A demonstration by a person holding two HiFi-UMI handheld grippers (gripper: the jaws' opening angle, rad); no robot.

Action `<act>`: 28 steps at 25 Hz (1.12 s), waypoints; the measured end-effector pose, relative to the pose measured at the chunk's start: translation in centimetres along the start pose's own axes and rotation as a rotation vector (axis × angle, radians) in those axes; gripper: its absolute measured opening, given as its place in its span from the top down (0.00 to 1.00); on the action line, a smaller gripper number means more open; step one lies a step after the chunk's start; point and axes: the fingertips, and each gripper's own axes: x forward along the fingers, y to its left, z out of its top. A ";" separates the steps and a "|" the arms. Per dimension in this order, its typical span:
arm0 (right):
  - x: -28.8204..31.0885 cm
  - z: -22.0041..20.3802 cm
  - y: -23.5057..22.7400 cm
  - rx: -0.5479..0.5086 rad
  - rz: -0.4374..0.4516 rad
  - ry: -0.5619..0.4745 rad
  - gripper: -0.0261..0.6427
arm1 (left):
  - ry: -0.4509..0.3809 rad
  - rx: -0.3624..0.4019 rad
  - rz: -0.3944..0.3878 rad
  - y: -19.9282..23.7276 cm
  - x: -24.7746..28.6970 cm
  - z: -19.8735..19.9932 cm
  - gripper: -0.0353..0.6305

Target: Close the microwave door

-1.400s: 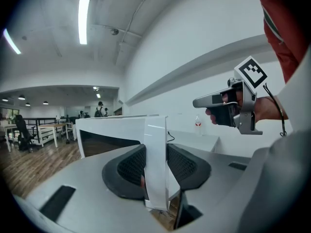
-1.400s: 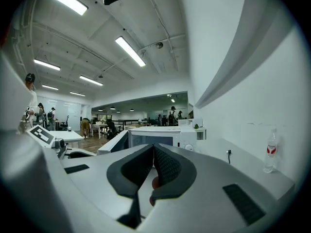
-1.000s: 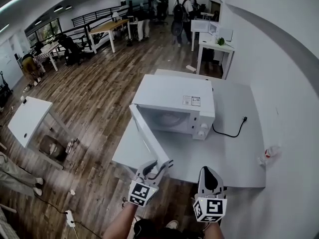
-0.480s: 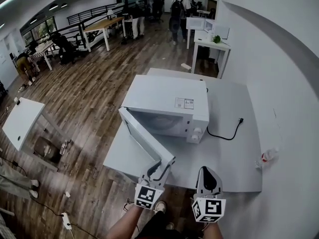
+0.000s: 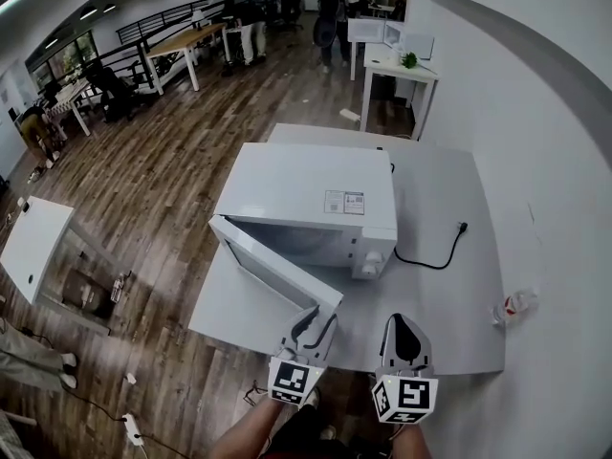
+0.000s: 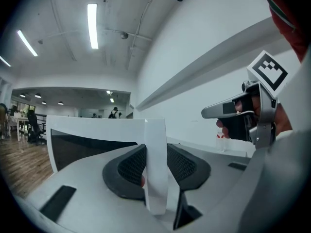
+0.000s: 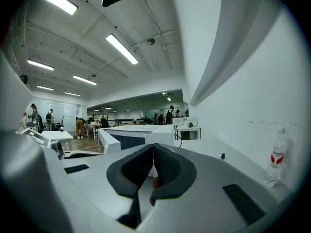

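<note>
Swung inward, flat white door point(image 5: 273, 264) clamped between left fingers point(image 6: 130, 168); right fingers point(image 7: 168, 167) pressed together.

The white counter point(image 5: 449, 306) carries a white microwave point(image 5: 306, 189) at its left, a black cord point(image 5: 432, 266) beside it, and a plastic bottle point(image 5: 512, 306) upright near the wall.

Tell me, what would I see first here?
A white microwave sits in the middle of a white table, its door swung open toward the person. The left gripper has its jaws closed on the door's free edge, while the right gripper hangs beside it, jaws shut and empty.
</note>
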 end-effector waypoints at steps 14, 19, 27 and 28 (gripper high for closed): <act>3.8 -1.3 -3.6 0.008 -0.049 0.034 0.92 | -0.021 -0.016 0.005 0.6 6.1 0.6 0.72; 5.3 -1.5 -4.0 0.016 -0.054 0.041 0.92 | -0.029 -0.019 0.022 1.0 7.7 0.9 0.72; 7.0 -2.0 -5.0 0.026 -0.078 0.055 0.92 | -0.027 -0.025 0.050 1.9 10.6 1.0 0.72; 7.1 -2.1 -5.1 0.026 -0.081 0.057 0.92 | -0.027 -0.026 0.050 2.0 11.0 1.0 0.72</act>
